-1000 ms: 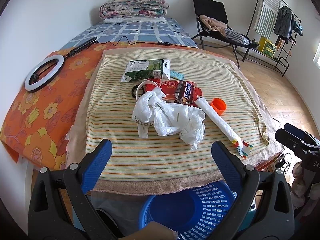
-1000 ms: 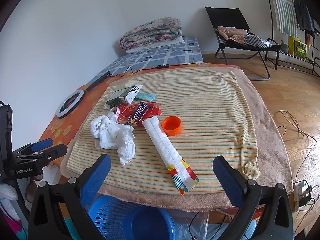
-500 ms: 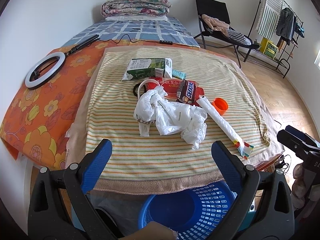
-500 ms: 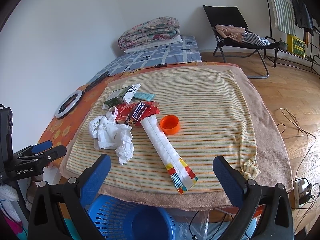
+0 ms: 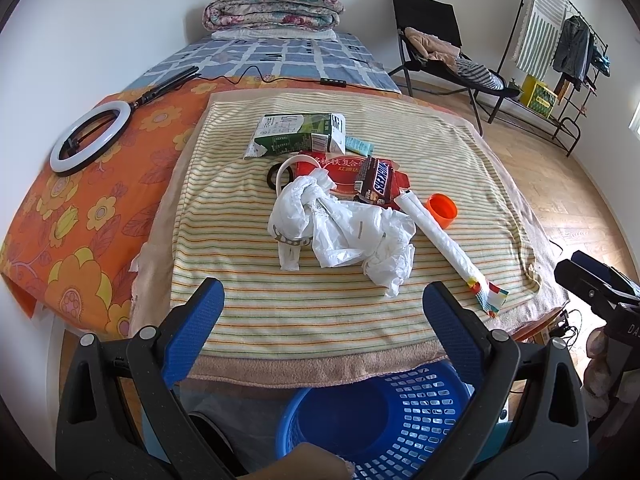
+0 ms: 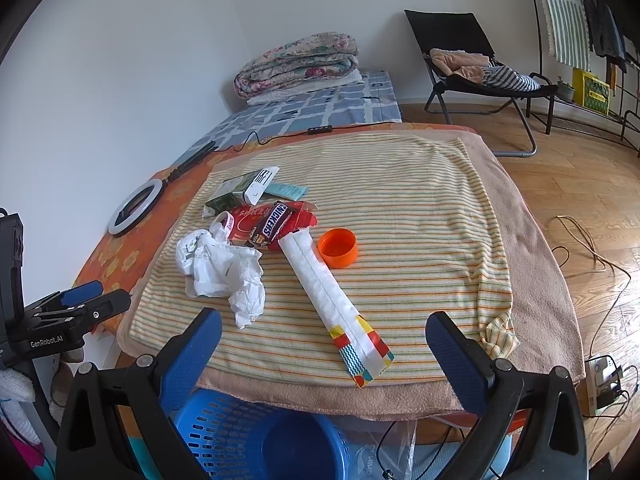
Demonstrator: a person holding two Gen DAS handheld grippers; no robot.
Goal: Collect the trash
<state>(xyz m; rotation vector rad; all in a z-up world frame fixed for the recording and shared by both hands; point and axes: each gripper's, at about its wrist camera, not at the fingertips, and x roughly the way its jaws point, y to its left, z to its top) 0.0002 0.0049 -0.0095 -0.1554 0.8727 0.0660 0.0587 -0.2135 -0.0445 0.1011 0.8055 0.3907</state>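
Trash lies on a striped towel (image 5: 320,312): a crumpled white plastic bag (image 5: 344,228), a long white wrapper tube (image 5: 444,248), an orange cap (image 5: 442,210), a Snickers wrapper (image 5: 376,180) on a red packet, a green-and-white carton (image 5: 298,136). A blue basket (image 5: 384,420) stands below the near edge. My left gripper (image 5: 322,300) is open and empty over the near towel edge, short of the bag. My right gripper (image 6: 322,332) is open and empty just before the tube's coloured end (image 6: 362,354). The bag (image 6: 224,268), cap (image 6: 338,247) and basket (image 6: 256,436) show there too.
A ring light (image 5: 90,136) lies on the orange floral cover at the left. A folded quilt (image 5: 272,8) sits at the bed's far end. A black folding chair (image 5: 436,48) and a clothes rack (image 5: 560,60) stand at the right on wooden floor. Cables (image 6: 580,240) trail there.
Both grippers have drifted slightly forward and upward; the trash sits a little lower in view. Nothing was grasped or moved.
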